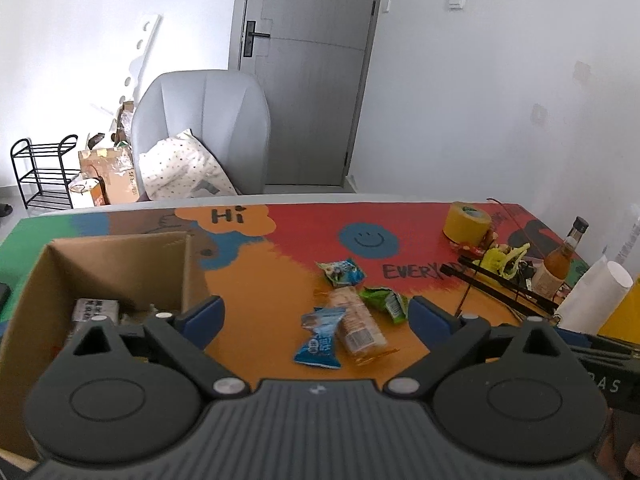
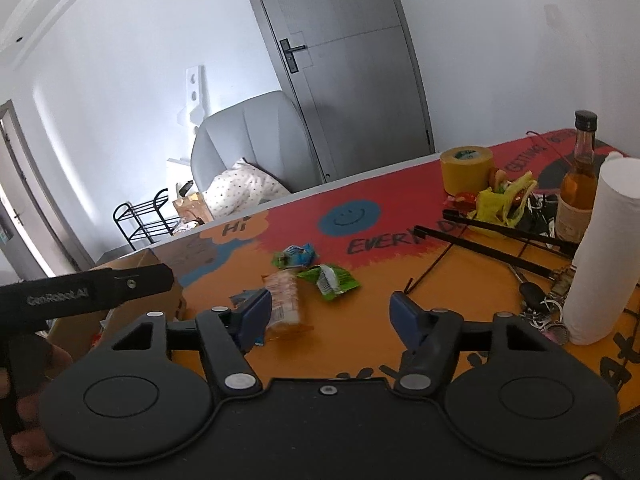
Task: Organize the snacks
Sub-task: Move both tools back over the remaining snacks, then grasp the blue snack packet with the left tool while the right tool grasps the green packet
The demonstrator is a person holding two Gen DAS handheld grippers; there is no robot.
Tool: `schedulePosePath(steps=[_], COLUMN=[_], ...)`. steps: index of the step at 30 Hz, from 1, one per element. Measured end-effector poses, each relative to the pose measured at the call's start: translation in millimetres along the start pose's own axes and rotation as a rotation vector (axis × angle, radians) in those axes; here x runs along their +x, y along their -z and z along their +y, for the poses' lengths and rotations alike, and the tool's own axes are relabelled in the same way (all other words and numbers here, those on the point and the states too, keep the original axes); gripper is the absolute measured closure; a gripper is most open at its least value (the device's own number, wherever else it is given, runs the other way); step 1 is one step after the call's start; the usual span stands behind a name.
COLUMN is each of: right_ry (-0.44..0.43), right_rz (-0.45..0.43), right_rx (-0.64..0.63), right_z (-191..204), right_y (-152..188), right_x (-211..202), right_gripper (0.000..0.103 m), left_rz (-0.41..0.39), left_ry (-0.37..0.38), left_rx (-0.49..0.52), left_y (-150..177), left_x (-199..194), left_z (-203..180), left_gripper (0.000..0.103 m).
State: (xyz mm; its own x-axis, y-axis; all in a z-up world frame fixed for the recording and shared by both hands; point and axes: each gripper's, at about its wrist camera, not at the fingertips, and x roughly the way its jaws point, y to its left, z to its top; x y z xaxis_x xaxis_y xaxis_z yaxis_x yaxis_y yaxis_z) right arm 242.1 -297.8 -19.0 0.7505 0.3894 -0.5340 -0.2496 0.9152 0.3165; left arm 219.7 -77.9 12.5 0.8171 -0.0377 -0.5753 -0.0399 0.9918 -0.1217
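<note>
The left hand-held gripper (image 1: 314,316) hangs above the colourful counter (image 1: 260,344), fingers spread wide and holding nothing; the right hand-held gripper (image 2: 330,314) is likewise spread and empty. Taking the cardboard box (image 1: 116,264) as landmark: a grey packet (image 1: 96,309) lies inside it. To its right on the counter lie the loose snacks, clustered: a long clear-wrapped biscuit pack (image 1: 358,326), a blue packet (image 1: 320,342) touching it, a green packet (image 1: 386,303) just beyond, and a blue-green packet (image 1: 342,272) farthest from the box.
</note>
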Motion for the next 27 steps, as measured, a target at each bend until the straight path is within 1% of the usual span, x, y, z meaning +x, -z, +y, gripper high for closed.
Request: schedulePosePath(steps=[1,9,14,19,21,27], right_ry=[-0.003,-0.036,-0.051,-0.061,-0.063,-0.078], right_rz=[0.003,0.03,0.05,0.074,0.084,0.109], right_rx=[0.002,0.002,0.019,0.026,0.024,0.012], right_z=[-2,-12,-19,-25,-27,-26], right_y=[0,-4,-7,-8,-8,-10], right_x=[2,27,48,68,77,101], right_gripper=[0.039,0.042,0.043,0.044,0.044,0.044], left_rz=[0.004,0.067,0.114,0.144,0.158,0.18], left_ry=[-0.001,-0.016,-0.025,-0.041,-0.043,-0.057], left_rx=[0.002,-0.025,-0.047,-0.05,-0.052,-0.059], left_y=[1,6,10,14,15,20], left_x=[4,38,63,85,94,118], left_z=[-2,-9,-10,-9,-9,-5], left_gripper=[0.008,0.033,0.044,0.047,0.05,0.05])
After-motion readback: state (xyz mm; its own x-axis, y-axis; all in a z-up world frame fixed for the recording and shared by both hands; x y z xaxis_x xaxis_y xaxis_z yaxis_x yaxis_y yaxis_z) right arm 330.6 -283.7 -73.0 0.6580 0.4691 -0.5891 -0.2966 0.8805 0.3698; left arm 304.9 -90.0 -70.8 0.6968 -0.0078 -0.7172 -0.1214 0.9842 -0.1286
